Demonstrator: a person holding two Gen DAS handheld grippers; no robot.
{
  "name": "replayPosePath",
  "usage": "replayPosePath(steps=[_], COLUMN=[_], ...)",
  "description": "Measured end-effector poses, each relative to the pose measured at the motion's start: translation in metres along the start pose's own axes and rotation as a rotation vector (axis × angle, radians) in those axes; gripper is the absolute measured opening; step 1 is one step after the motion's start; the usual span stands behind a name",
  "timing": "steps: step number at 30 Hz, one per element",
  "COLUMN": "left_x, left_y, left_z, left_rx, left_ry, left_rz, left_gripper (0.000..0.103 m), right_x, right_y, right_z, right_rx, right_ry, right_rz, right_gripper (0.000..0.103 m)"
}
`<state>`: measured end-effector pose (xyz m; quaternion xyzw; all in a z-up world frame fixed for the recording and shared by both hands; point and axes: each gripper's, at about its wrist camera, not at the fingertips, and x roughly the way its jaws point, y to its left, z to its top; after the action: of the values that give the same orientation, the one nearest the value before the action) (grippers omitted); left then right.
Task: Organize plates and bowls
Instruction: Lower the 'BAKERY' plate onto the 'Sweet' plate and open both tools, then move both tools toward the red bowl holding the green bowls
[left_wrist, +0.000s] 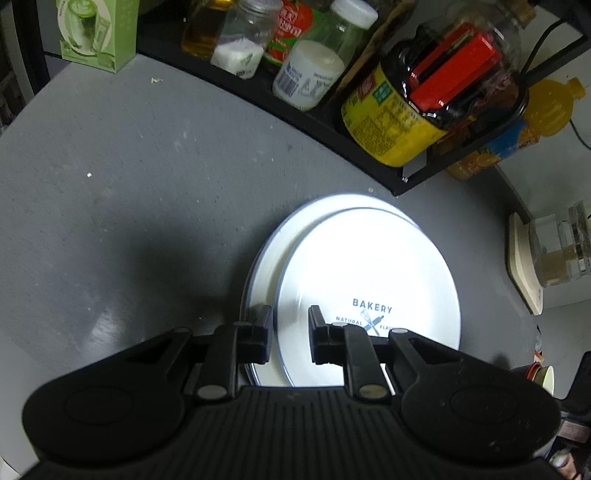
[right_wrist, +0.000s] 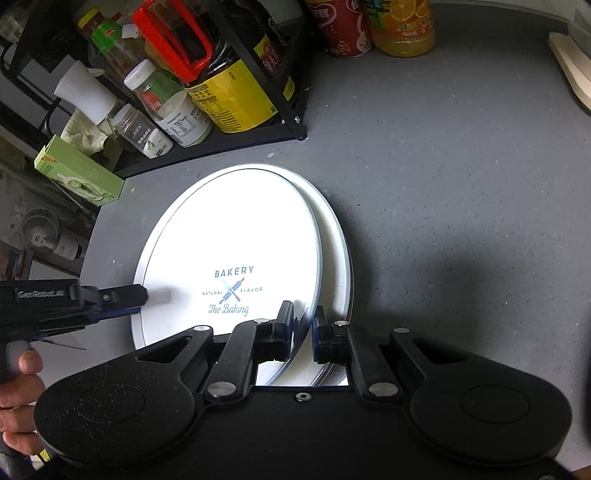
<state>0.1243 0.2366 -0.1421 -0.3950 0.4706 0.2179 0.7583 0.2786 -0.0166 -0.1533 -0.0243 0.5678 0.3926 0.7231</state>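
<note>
Clutter comes first on the left: a green box (right_wrist: 77, 177) at the worktop (right_wrist: 443, 184) edge, then a black rack (right_wrist: 295, 125) of jars and sauce bottles along the back. None of it belongs to the job, so it only limits how far back the plates can go.

Below the box, a hand (right_wrist: 18, 373) holds the left gripper (right_wrist: 142, 295), which reaches in from the worktop's left edge to the rim of the top plate (right_wrist: 229, 240). In its own view the fingers (left_wrist: 264, 332) stand slightly spread astride that rim, with a strip of white showing between rim and inner finger. They seem to bracket the plate rather than clamp it, probably to steady it.

The top plate, printed BAKERY, lies near the left edge of the worktop, just in front of the rack. It sits on a lower plate (right_wrist: 334, 236) but is shifted to the left, so a crescent of the lower one shows on the right. The stack is made but not squared up.

The right gripper (right_wrist: 303, 325) comes in from the front edge, its fingers pinching the top plate's near right rim. That hold suits sliding or lifting the plate to centre it on the one below. I cannot tell whether that side of the plate is raised.

Right of the plates the worktop is bare grey. At the back stand a red can (right_wrist: 343, 29) and a juice bottle (right_wrist: 402, 26), and a pale board (right_wrist: 569, 66) lies at the far right corner. No bowl is in view.
</note>
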Motion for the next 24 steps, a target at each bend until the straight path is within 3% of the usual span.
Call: replayPosePath(steps=[5,9,12,19,24], left_x=[-0.013,-0.02,-0.025,-0.03,-0.03], left_y=[0.0,-0.002,-0.008,-0.028,-0.055], left_z=[0.001,0.002,0.003,0.009,0.012], left_rx=[0.008,0.001,0.026,0.078,0.146], left_ry=[-0.015,-0.032,-0.051,-0.078,-0.08], left_rz=[-0.011,-0.009,0.023,0.041,0.023], left_gripper=[0.02,0.031,0.045,0.064,0.068], right_x=[-0.002,-0.012,-0.023,-0.059,-0.086], right_y=[0.002,0.006,0.014,0.001,-0.016], right_z=[-0.004,-0.005,-0.007,-0.002,0.001], right_rx=[0.016,0.025,-0.015,0.01,0.038], right_ry=[0.009,0.003,-0.024,-0.109,-0.168], right_rz=[0.008,0.047,0.035,0.023,-0.025], right_gripper=[0.017,0.043,0.06,0.07,0.088])
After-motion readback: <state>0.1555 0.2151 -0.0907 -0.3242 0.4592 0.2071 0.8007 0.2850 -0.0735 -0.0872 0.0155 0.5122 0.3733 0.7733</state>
